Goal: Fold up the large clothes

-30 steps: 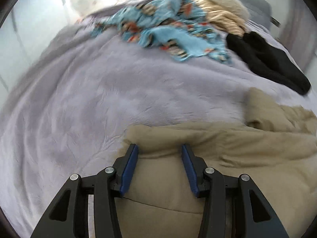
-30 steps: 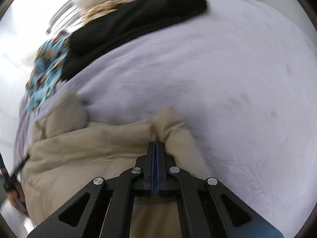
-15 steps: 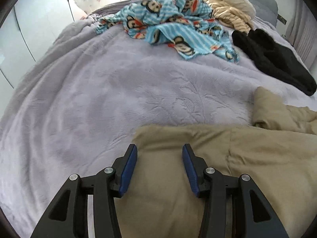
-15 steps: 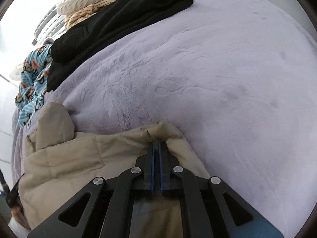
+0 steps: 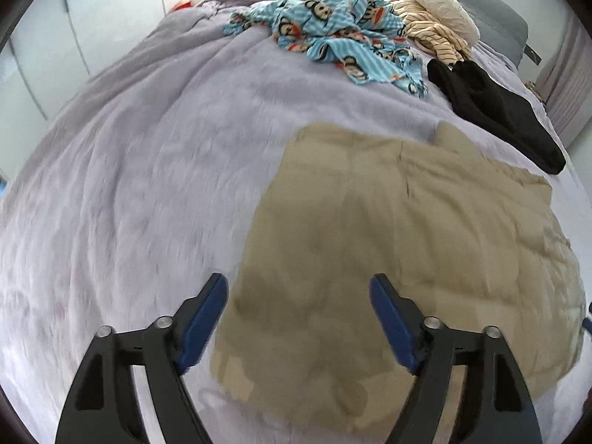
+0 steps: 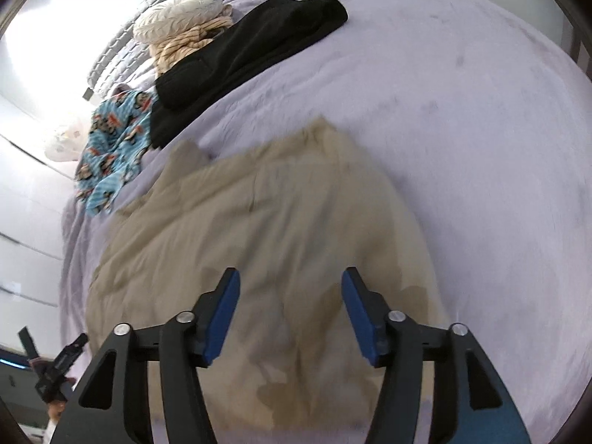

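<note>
Right gripper [image 6: 290, 309] has released the tan padded garment [image 6: 266, 222]; left gripper [image 5: 298, 314] likewise spread wide, both empty. Garment lies flat on bed [image 5: 129, 185]; this fold judged complete, black garment [image 5: 495, 111] at 1 o'clock outstanding.

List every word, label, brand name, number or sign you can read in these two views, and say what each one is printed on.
There are none to read in either view.
The blue garment carries only cartoon monkey faces and stripes, no lettering.
The tan jacket, the black garment and the cream striped knit show no visible tag or print.
Left gripper and right gripper: no markings seen on the fingers.
</note>
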Demonstrator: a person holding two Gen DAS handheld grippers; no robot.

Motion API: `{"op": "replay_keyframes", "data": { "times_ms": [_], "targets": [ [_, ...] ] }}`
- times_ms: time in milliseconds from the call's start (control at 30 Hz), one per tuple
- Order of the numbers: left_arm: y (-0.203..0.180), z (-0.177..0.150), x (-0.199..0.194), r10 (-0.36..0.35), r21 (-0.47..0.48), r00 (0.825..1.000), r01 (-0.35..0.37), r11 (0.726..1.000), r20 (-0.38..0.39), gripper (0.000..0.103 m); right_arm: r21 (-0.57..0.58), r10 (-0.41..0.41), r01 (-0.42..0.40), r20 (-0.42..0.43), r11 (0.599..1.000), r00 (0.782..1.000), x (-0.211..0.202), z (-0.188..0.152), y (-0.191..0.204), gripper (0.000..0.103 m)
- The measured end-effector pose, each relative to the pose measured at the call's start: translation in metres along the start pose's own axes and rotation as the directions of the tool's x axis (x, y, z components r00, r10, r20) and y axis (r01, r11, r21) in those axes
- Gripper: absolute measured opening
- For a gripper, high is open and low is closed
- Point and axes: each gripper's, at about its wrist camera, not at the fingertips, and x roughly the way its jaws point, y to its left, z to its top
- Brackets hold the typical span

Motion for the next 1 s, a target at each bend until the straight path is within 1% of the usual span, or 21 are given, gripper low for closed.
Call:
{"op": "replay_keyframes", "data": {
  "times_ms": [33,67,167,233,333,367,467,567,633,667,700,733,800,833,933,967,1000],
  "targets": [
    [0.001,-0.009,-0.006,0.005,-0.009,1.0,-0.005,1.0,0.009,0.103,0.0,0.013,-0.013,-0.011,1.0,1.0,-0.002,-0.006,0.0,0.07],
    [0.001,-0.014,-0.01,0.002,-0.009,1.0,-0.002,1.0,0.015,0.103,0.003,0.026,-0.026,-0.02,1.0,0.999,-0.005,-0.012,-0.001,0.07],
    [0.002,-0.034,-0.017,-0.027,-0.013,1.0,0.027,1.0,-0.013,0.103,0.02,0.048,-0.047,-0.051,0.999,0.998,-0.014,-0.035,-0.006,0.071],
    [0.004,-0.043,-0.015,-0.05,-0.026,0.998,0.049,0.998,-0.049,0.103,0.045,0.063,-0.06,-0.06,0.997,0.996,-0.018,-0.048,-0.012,0.079],
    [0.01,-0.062,-0.007,-0.118,-0.098,0.986,0.107,0.989,-0.115,0.103,0.102,0.104,-0.095,-0.082,0.99,0.991,-0.017,-0.066,-0.019,0.08],
    [0.011,-0.067,-0.005,-0.132,-0.117,0.983,0.118,0.986,-0.124,0.103,0.114,0.116,-0.106,-0.09,0.988,0.989,-0.017,-0.072,-0.022,0.08],
    [0.014,-0.079,-0.002,-0.159,-0.171,0.978,0.135,0.976,-0.136,0.103,0.151,0.156,-0.136,-0.128,0.979,0.979,-0.004,-0.085,-0.023,0.082],
    [0.02,-0.084,0.001,-0.191,-0.227,0.974,0.16,0.961,-0.124,0.103,0.191,0.196,-0.165,-0.152,0.967,0.969,0.009,-0.091,-0.022,0.084],
    [0.029,-0.085,0.004,-0.23,-0.276,0.967,0.192,0.942,-0.113,0.103,0.213,0.208,-0.174,-0.15,0.961,0.966,0.017,-0.092,-0.022,0.088],
    [0.034,-0.086,0.005,-0.246,-0.303,0.963,0.204,0.931,-0.109,0.103,0.216,0.214,-0.18,-0.149,0.96,0.965,0.019,-0.092,-0.022,0.099],
    [0.039,-0.086,0.007,-0.26,-0.326,0.96,0.214,0.921,-0.106,0.103,0.219,0.224,-0.188,-0.151,0.957,0.963,0.021,-0.092,-0.021,0.102],
    [0.044,-0.087,0.011,-0.284,-0.361,0.953,0.229,0.904,-0.106,0.103,0.223,0.235,-0.199,-0.148,0.954,0.961,0.022,-0.092,-0.02,0.103],
    [0.051,-0.091,0.019,-0.325,-0.401,0.94,0.258,0.879,-0.107,0.103,0.24,0.259,-0.22,-0.145,0.946,0.955,0.026,-0.091,-0.02,0.103],
    [0.052,-0.093,0.024,-0.359,-0.424,0.928,0.285,0.859,-0.104,0.103,0.25,0.27,-0.23,-0.141,0.94,0.952,0.028,-0.091,-0.021,0.103],
    [0.042,-0.094,0.031,-0.42,-0.432,0.903,0.345,0.833,-0.09,0.103,0.29,0.298,-0.252,-0.128,0.923,0.946,0.036,-0.091,-0.021,0.103],
    [0.04,-0.092,0.033,-0.434,-0.429,0.897,0.36,0.829,-0.086,0.103,0.304,0.307,-0.258,-0.125,0.917,0.943,0.039,-0.091,-0.022,0.103],
    [0.034,-0.09,0.036,-0.458,-0.425,0.885,0.384,0.82,-0.083,0.103,0.32,0.323,-0.27,-0.125,0.908,0.938,0.043,-0.09,-0.022,0.103]
  ]
}}
